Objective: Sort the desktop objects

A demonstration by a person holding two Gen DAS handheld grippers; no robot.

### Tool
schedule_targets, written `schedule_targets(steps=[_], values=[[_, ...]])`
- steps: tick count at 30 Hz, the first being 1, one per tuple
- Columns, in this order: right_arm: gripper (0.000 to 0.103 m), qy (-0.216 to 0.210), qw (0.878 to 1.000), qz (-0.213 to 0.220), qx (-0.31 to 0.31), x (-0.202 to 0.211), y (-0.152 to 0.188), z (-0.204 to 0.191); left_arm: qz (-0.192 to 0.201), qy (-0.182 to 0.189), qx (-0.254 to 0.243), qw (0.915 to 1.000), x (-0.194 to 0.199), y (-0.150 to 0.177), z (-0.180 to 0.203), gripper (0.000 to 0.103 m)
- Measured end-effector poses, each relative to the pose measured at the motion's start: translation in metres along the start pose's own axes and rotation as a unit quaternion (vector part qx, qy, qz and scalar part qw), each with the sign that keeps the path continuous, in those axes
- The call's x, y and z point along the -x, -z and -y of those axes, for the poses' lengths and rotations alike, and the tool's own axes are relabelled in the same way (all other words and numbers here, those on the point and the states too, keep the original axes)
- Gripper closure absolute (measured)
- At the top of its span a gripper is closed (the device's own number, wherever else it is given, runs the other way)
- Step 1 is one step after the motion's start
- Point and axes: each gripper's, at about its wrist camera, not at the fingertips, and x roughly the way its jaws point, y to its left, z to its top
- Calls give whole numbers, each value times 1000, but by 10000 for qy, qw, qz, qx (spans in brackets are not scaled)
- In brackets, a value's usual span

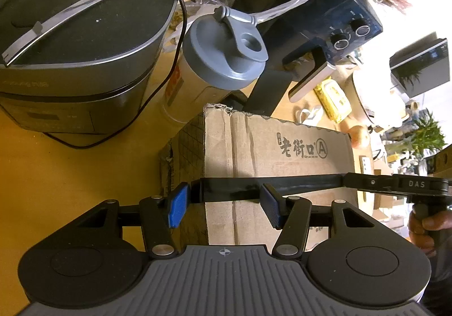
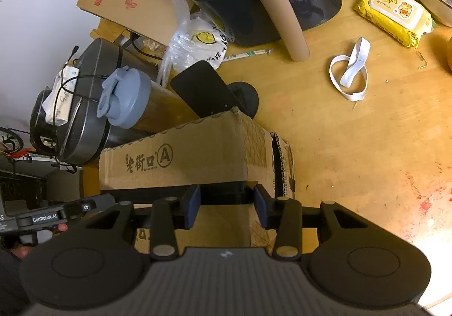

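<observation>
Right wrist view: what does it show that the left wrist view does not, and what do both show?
Only the right wrist view shows the white elastic band and the air fryer's handle from the front. Only the left wrist view shows the plants and the cooker's front panel. Both show the cardboard box, the grey-lidded bottle, the yellow wipes pack, and both tongs, left and right, shut on one black flat object over the box.

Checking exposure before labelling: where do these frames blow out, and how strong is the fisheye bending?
Left wrist view: the background at the right edge is washed out white, and the cardboard box bulges. Right wrist view: glare whitens the table at the lower right corner; the edges curve, the corners are dark.
</observation>
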Motion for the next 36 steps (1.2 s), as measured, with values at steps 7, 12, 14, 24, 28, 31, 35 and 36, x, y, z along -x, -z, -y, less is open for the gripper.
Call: schedule_targets(steps=[7, 12, 14, 24, 28, 31, 35, 36], values=[[66, 37, 10000, -36, 1, -6, -2, 1, -33, -16, 26, 10000, -6, -2, -4, 49], [66, 80, 9999, -79, 0, -11, -1, 2, -87, -42, 46, 9999, -12, -1, -7, 49], [66, 70, 10000, -66, 10, -12, 0, 3, -69, -30, 53, 10000, -14, 0, -7, 49], [0, -24, 9998, 101, -148, -13, -1, 4, -22, -291, 405, 9988, -21, 2, -15, 6], [0, -2, 9999, 52, -115, -17, 0, 3, -23, -317, 483, 9983, -20, 4, -17, 6], [0, 3, 9999, 58, -143, -18, 0, 4, -10, -341, 507, 9981, -18, 5, -18, 6], [0, -23, 9999, 62, -128, -16, 2, 4, 4, -340, 513, 9981, -15, 7, -18, 6], [0, -33, 9999, 64, -121, -15, 2, 4, 10, -335, 519, 9981, -14, 8, -18, 6]])
